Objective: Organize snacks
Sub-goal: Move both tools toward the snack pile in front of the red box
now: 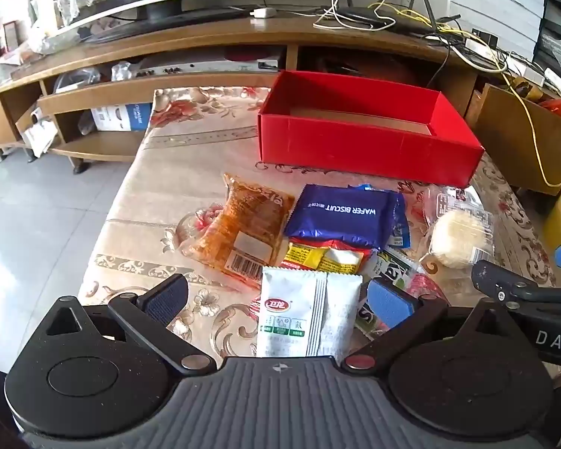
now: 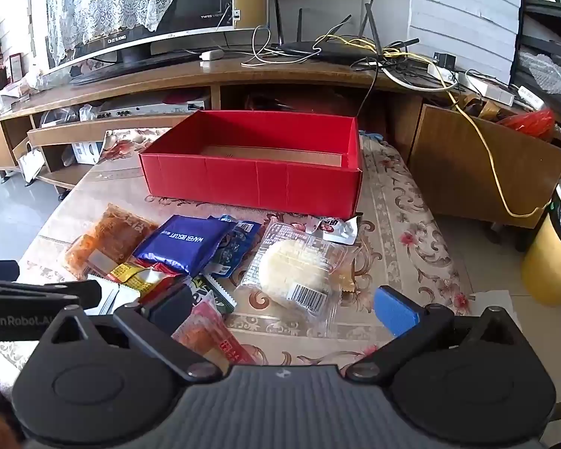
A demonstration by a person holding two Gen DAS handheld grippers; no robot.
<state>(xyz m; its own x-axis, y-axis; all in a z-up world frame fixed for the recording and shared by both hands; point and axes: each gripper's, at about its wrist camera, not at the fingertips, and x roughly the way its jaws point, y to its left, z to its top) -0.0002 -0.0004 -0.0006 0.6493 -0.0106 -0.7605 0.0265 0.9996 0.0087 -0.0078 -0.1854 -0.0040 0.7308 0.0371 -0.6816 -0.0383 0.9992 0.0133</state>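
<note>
My left gripper (image 1: 276, 301) and right gripper (image 2: 282, 307) hover with jaws apart, holding nothing, above the near snack pile: white sachet (image 1: 293, 314), wafer biscuit pack (image 1: 346, 215), round cake (image 2: 299, 269). The red box (image 2: 254, 183) waits open beyond them, seemingly for filling.

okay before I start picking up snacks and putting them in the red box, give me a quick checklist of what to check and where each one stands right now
1. Red box open, no lid: ok.
2. Box interior free: ok for the part that shows, only bare cardboard floor; the near strip behind the front wall is hidden.
3. Left gripper open, holding nothing: ok; it hovers over the white sachet.
4. Right gripper open, holding nothing: ok; the clear-wrapped round cake lies just ahead of it.
5. Snacks separated for a clean single pick: not ok; the blue wafer biscuit pack overlaps the red and yellow packet.
6. Grippers clear of each other: cannot tell; they are close side by side.
</note>
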